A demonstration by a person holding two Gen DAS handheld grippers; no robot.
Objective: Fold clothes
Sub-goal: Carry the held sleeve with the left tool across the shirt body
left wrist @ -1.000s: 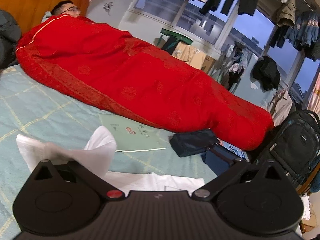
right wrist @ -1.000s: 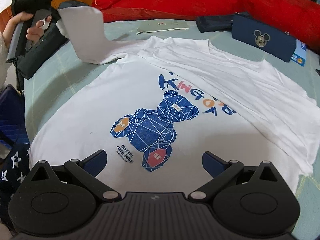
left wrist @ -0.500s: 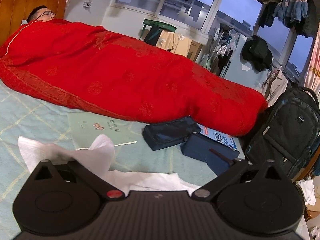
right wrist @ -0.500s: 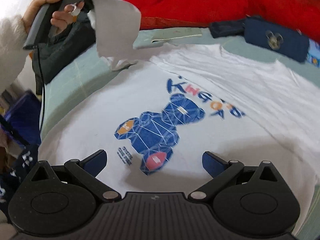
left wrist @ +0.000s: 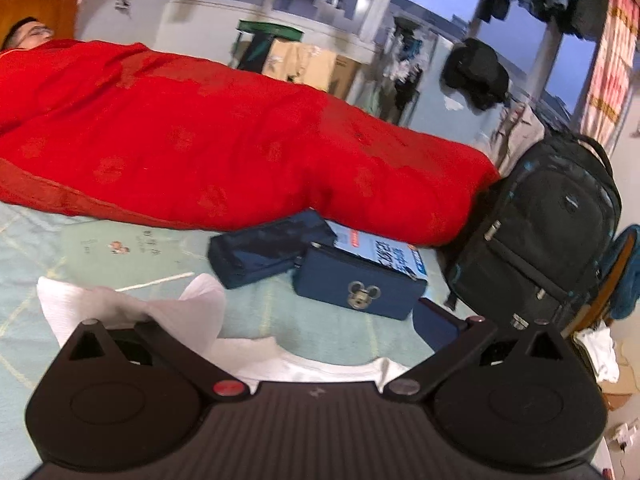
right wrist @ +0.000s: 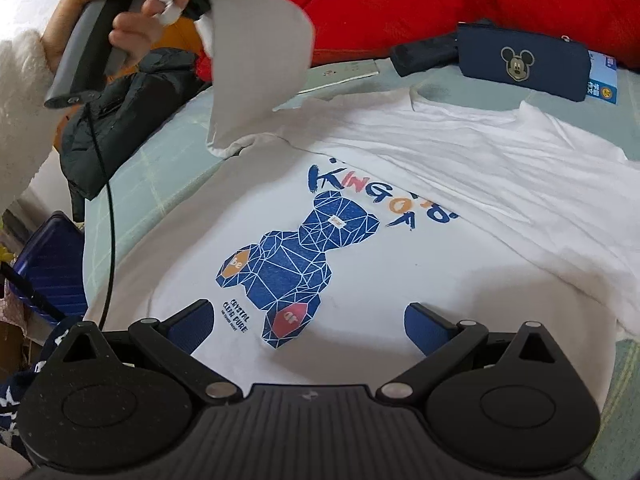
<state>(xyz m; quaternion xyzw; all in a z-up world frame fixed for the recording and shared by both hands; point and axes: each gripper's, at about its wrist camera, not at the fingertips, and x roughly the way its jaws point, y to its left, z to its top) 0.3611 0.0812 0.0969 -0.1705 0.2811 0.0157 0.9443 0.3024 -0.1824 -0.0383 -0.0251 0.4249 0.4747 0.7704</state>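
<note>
Your left gripper (right wrist: pixel 200 4) lifted the T-shirt (right wrist: pixel 400 208) sleeve (right wrist: pixel 256 64).
Its grip there was hidden. Your right gripper (right wrist: pixel 308 320) hovered wide open, empty, above the hem.

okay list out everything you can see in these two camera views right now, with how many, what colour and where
T-shirt: one, white with a blue bear print, spread on the bed, one sleeve lifted
Quilt: one, red, along the far side of the bed, over a lying person
Pouches: two, dark blue; one with a mouse badge, a plainer one beside it
Booklet: one, pale green, flat by the quilt
Box: one, blue and white, behind the badge pouch
Backpack: one, black, at the bed's end
Jacket: one, black, at the bed's edge
Bedsheet: one, pale green check
Left gripper: pinching the sleeve, held by a hand
Right gripper: blue pads apart, over the hem
</note>
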